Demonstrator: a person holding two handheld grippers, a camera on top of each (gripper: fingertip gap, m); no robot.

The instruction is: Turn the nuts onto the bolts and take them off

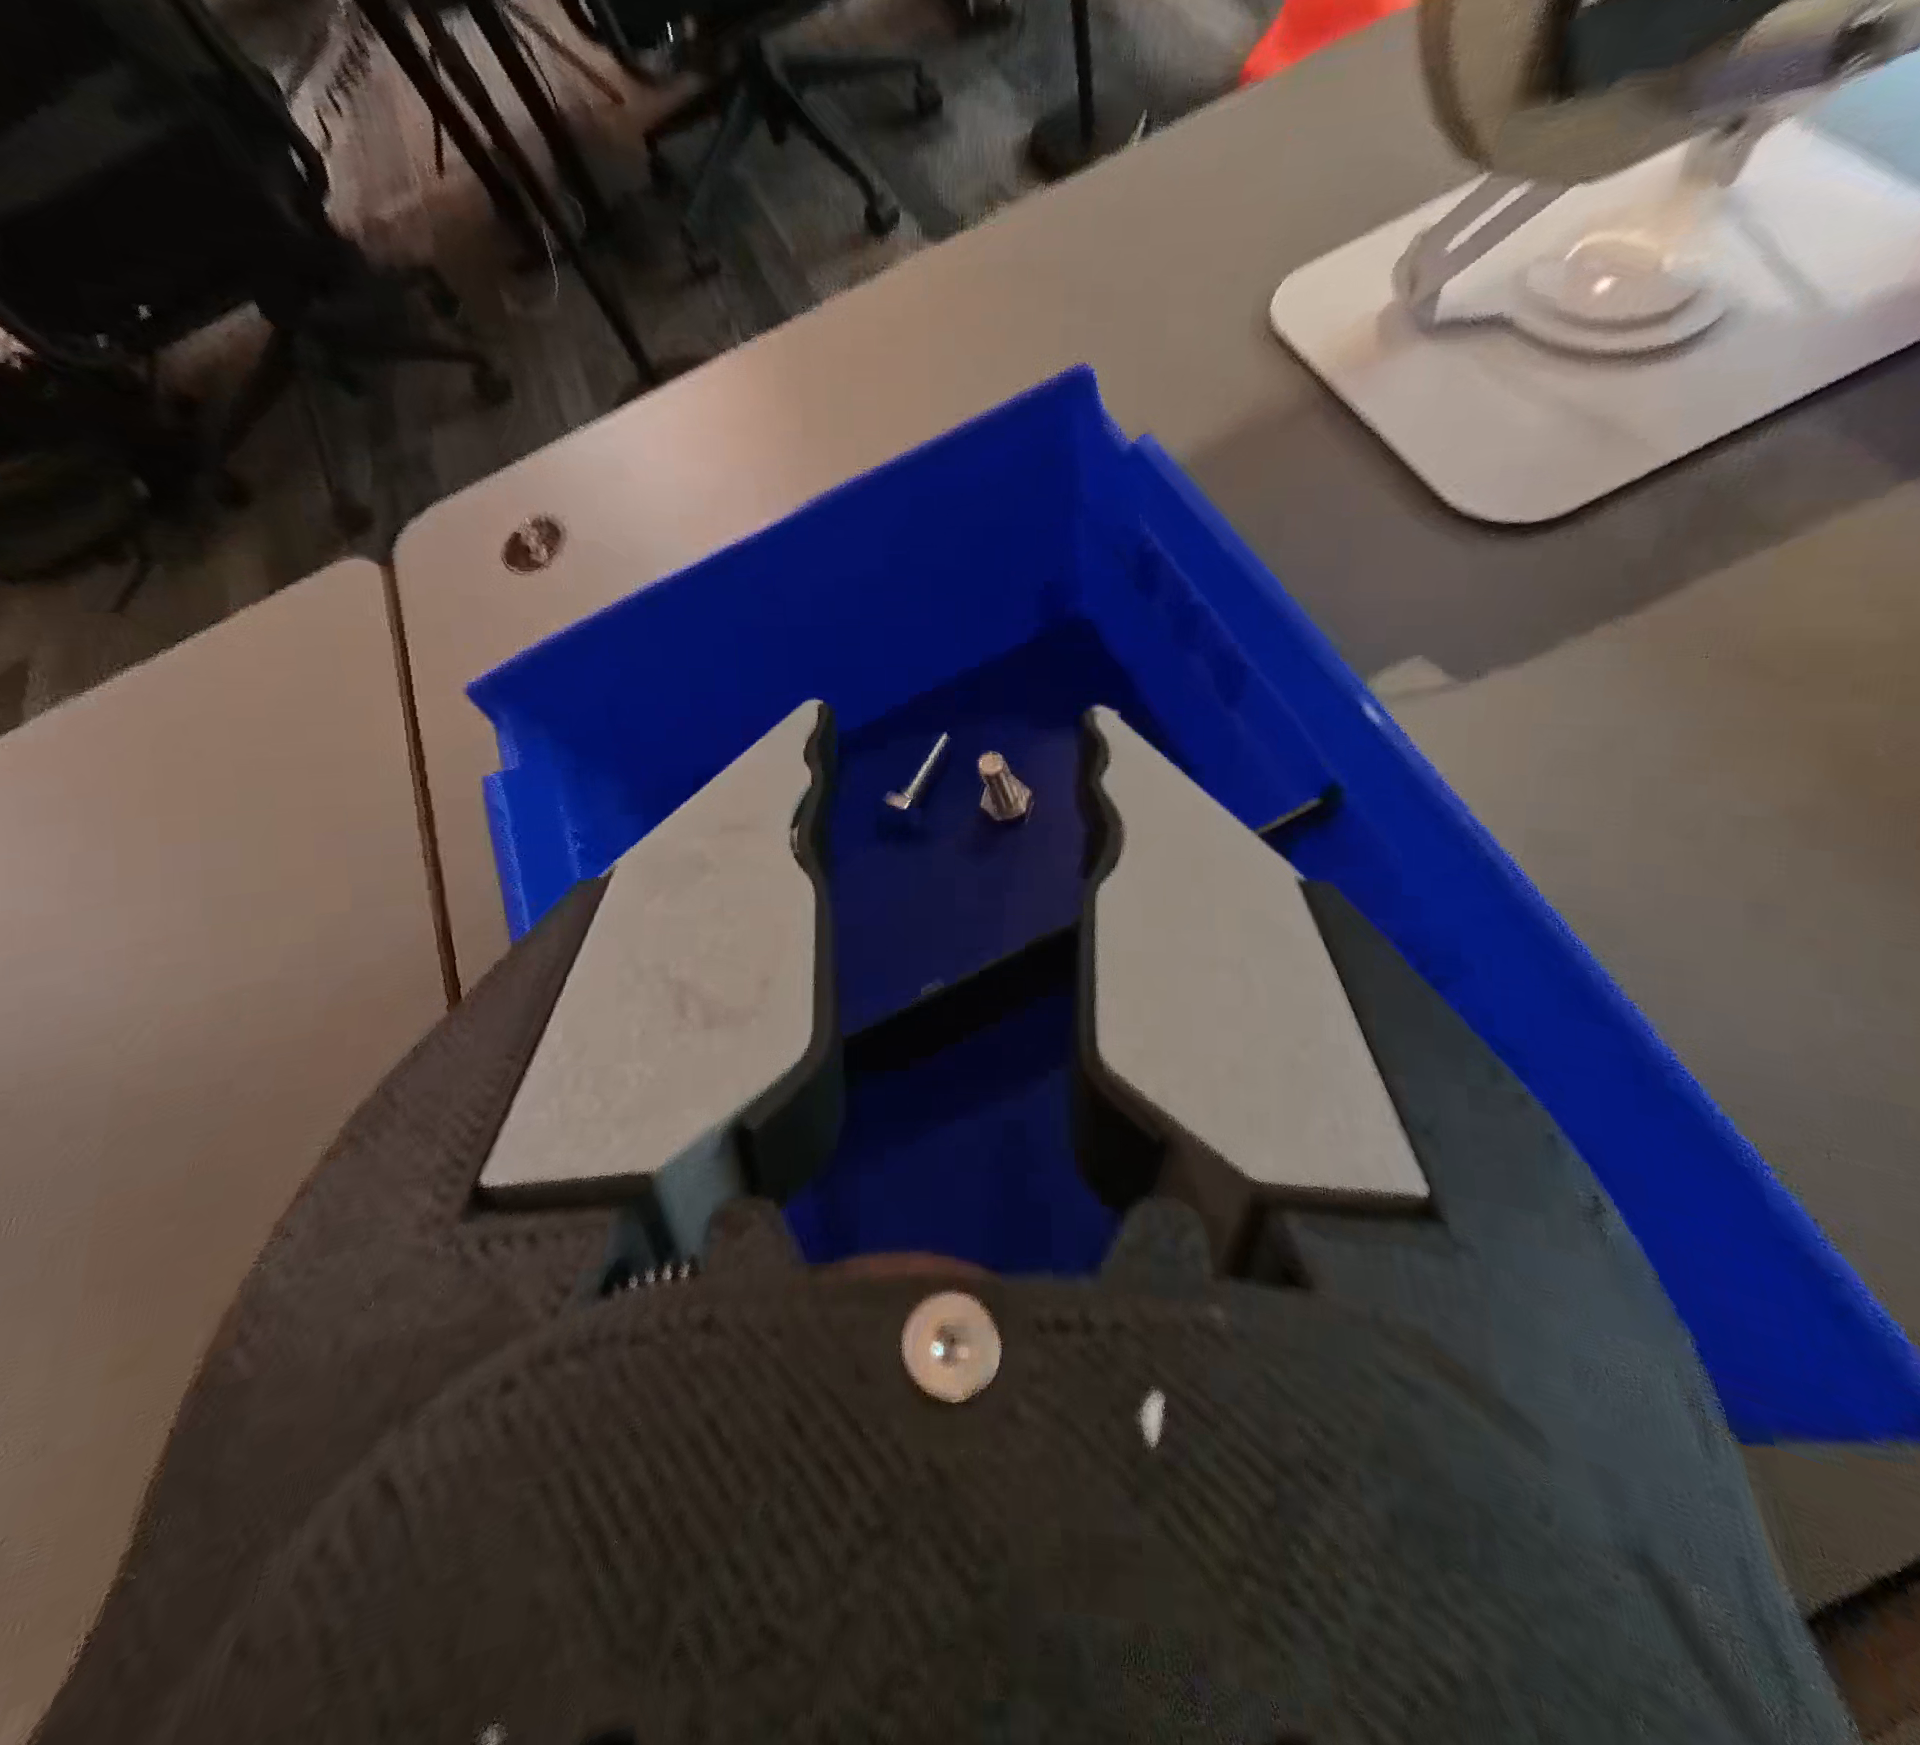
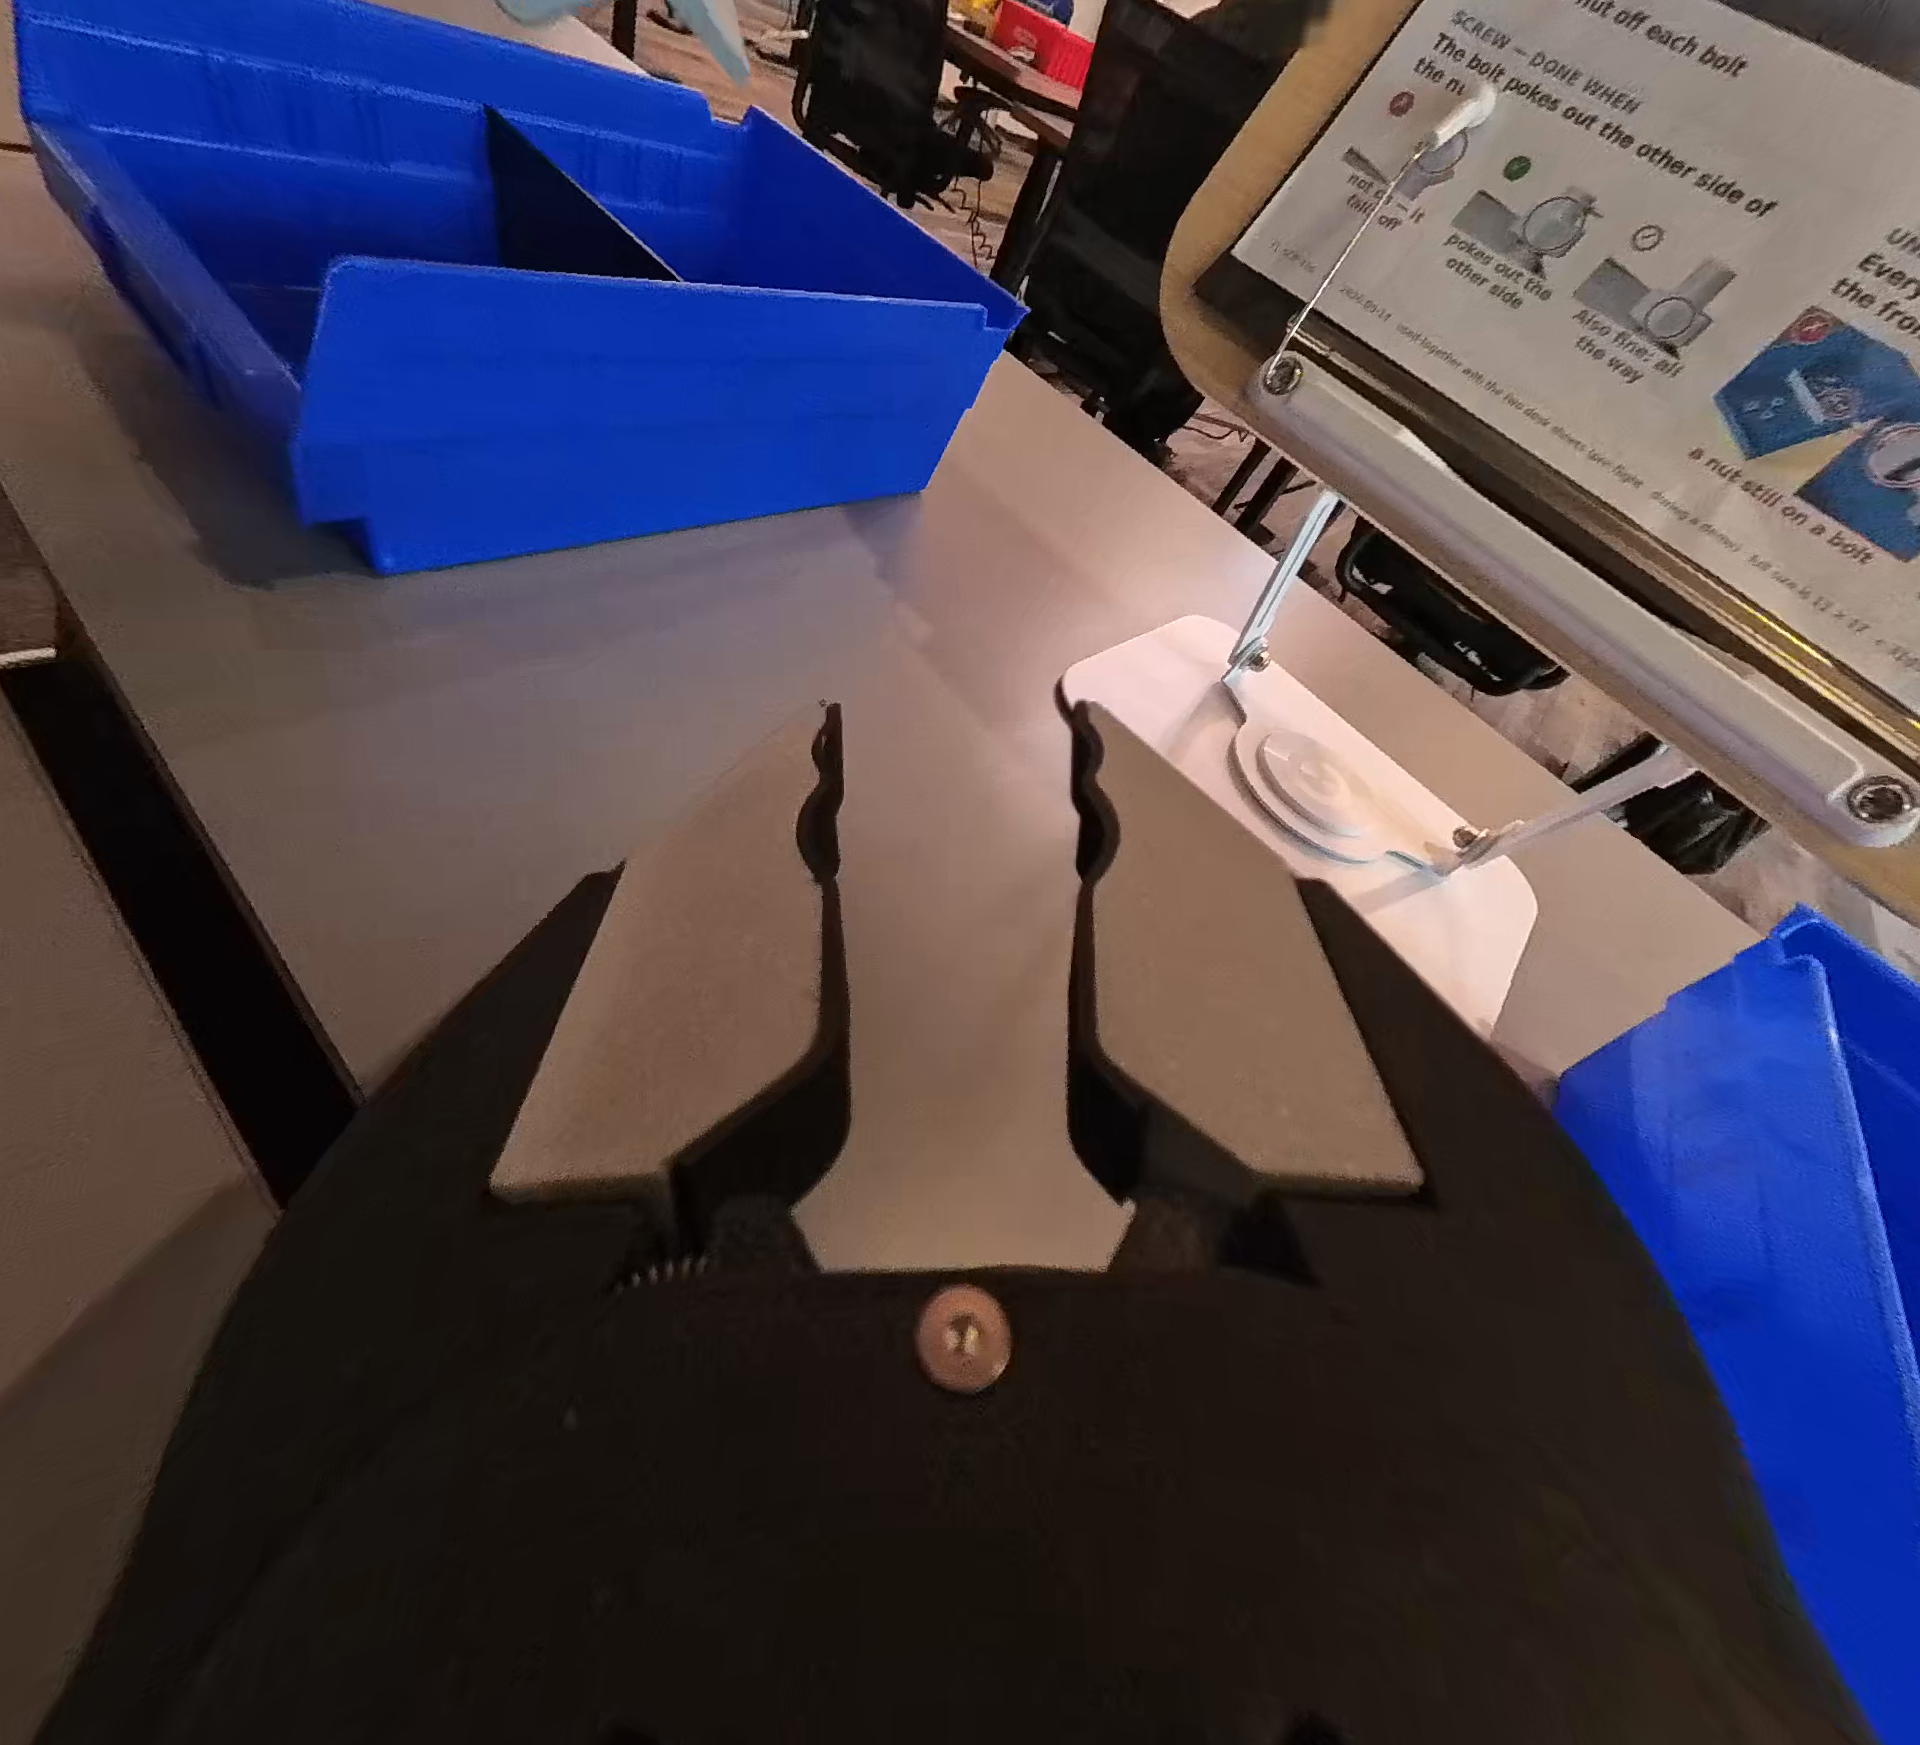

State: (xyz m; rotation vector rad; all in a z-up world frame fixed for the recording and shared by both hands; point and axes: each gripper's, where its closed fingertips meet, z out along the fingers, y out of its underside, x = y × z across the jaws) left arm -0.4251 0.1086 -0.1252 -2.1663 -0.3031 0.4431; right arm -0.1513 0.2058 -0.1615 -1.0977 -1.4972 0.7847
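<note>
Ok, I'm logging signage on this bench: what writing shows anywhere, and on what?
Printed sheet on the clipboard stand: headings, captions and fine print; I don't quote writing.
Same sheet in the left wrist view: blurred, unreadable.
Blue bin, left gripper, right gripper: no writing visible.

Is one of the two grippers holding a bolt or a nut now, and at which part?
Nothing is held. The left gripper is open above the blue bin, where two bolts lie. The right gripper is open over the table.
</note>
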